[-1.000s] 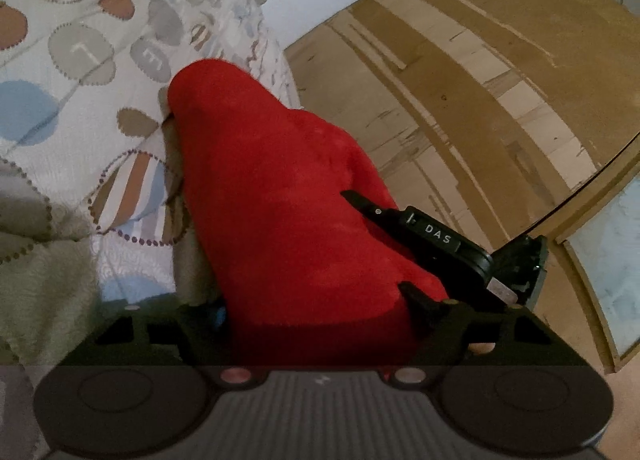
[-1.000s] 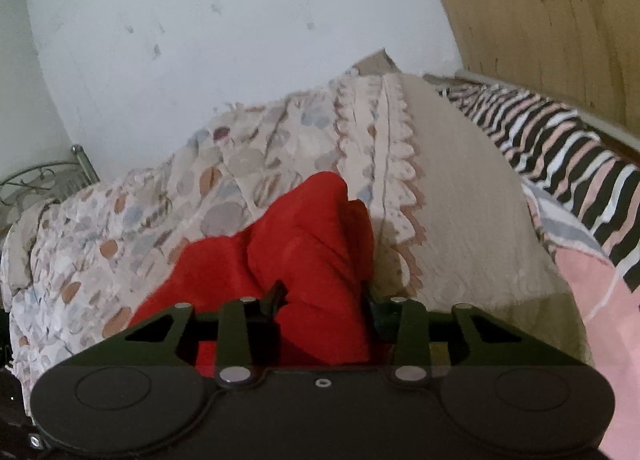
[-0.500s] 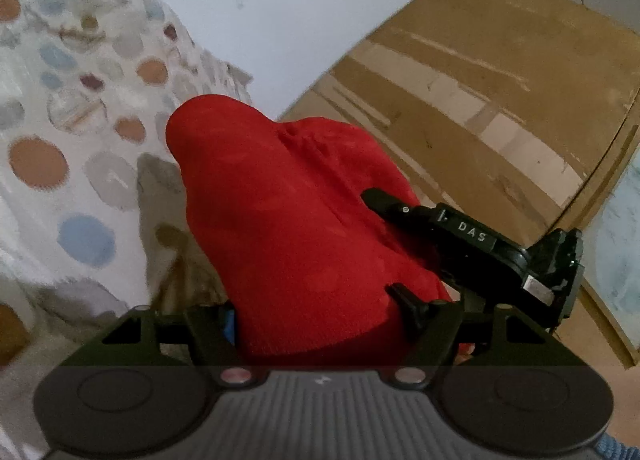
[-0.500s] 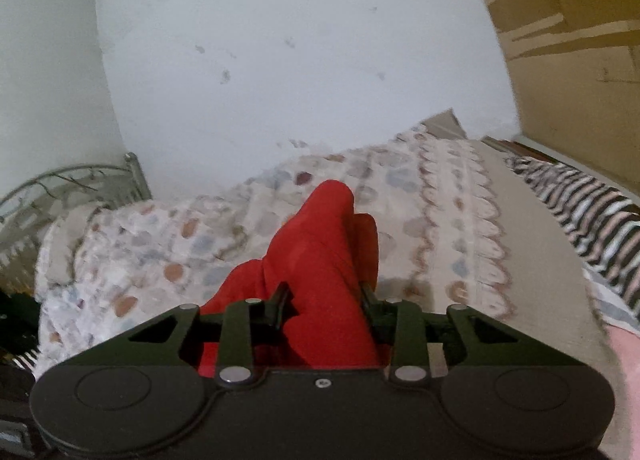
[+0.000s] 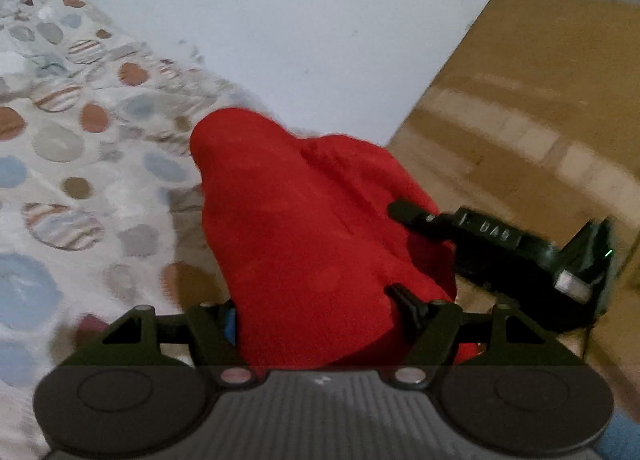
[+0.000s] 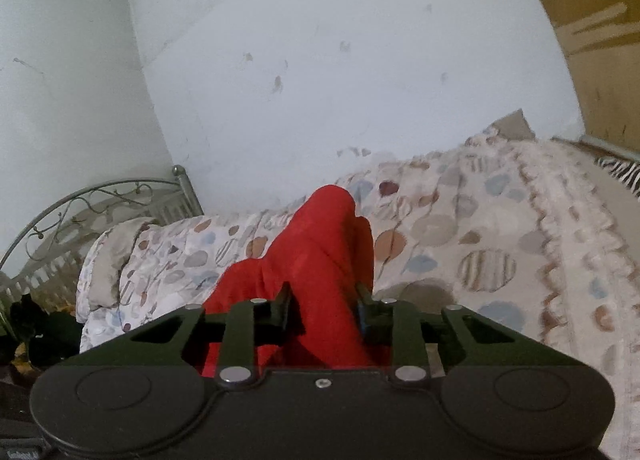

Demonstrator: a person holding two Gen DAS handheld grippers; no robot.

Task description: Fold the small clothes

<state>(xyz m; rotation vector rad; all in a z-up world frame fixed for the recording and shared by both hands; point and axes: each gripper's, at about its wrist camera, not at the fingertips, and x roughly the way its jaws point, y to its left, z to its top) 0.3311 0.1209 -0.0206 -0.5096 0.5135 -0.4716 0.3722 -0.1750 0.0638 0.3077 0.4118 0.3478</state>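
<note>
**Red fleece held up between two tongs, above the bed**

Red garment [image 5: 304, 228], soft and napped like fleece, bunches thick between both tools. Left gripper [image 5: 316, 306]: jaws spread wide, the cloth filling the whole gap and pressed by both fingers, so it is pinched on a fat wad. Right gripper [image 6: 323, 306]: jaws set narrower and closing at this moment, a rolled fold of the same garment [image 6: 320, 256] between them, both pads against it.

In the left view the right gripper [image 5: 500, 244] shows at 3 o'clock, its black fingertip touching the cloth's right flank. Cloth rises from the jaws to a rounded peak at 12 o'clock in both views; in the right view a lower lobe sags toward 8 o'clock.

Beneath lies a quilted bedspread [image 5: 80, 164], pale, printed with blue, rust and grey ovals, some striped; a scalloped trim runs its edge at 3 o'clock in the right view. Whether the cloth's underside touches the spread is hard to tell, the picture being blurred. Plain white wall [image 6: 320, 60] behind. Wooden panel [image 5: 520, 108], streaked tan, at 2 o'clock of the left view. Metal scrollwork bed frame [image 6: 80, 212] at 9 o'clock of the right view, well apart from the garment. Open bedspread on all sides of the cloth.
</note>
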